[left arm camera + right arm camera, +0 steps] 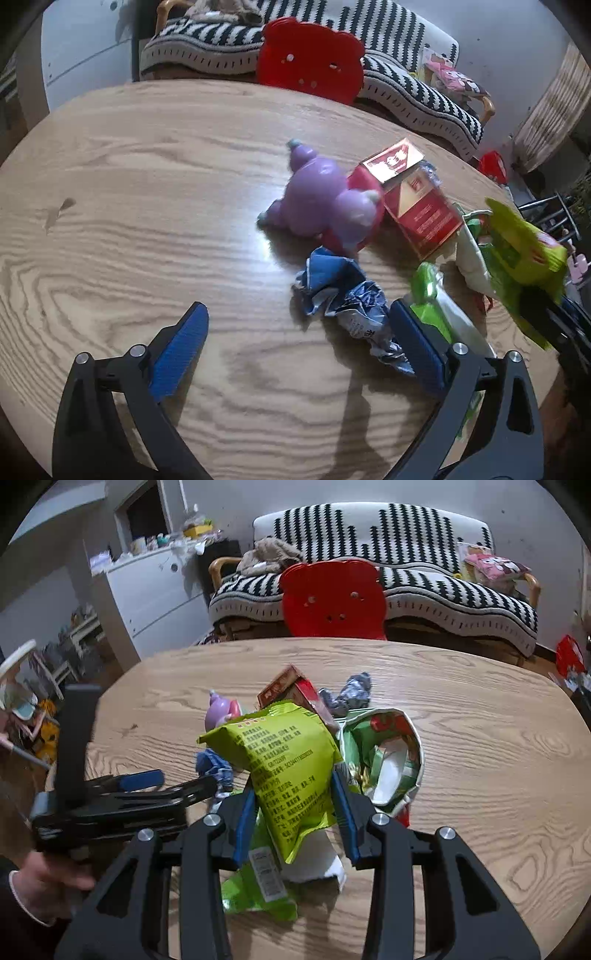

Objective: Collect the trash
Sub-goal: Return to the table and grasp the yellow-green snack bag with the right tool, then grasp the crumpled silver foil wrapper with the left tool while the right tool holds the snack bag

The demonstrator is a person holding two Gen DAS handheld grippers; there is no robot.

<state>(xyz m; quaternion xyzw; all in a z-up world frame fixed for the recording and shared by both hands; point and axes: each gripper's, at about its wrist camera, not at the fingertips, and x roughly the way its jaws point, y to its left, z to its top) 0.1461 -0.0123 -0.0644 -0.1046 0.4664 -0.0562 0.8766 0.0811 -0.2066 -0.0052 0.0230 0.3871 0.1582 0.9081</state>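
Observation:
On the wooden table (147, 184), a crumpled blue and silver wrapper (343, 295) lies between the fingers of my left gripper (297, 310). It sits close against the right finger and far from the left one; the jaws stand wide open. My right gripper (293, 786) is shut on a yellow-green snack bag (284, 760), with the blue pads pressing on both its sides. In the left wrist view that bag (517, 240) shows blurred at the right edge. A flat green and white wrapper (258, 893) lies under the right gripper.
A purple toy (321, 199) and a red cigarette box (417, 206) lie just beyond the wrapper. An open white and green bag (388, 757) and a second crumpled wrapper (351, 694) lie to the right. A red chair (332, 598) stands behind the table.

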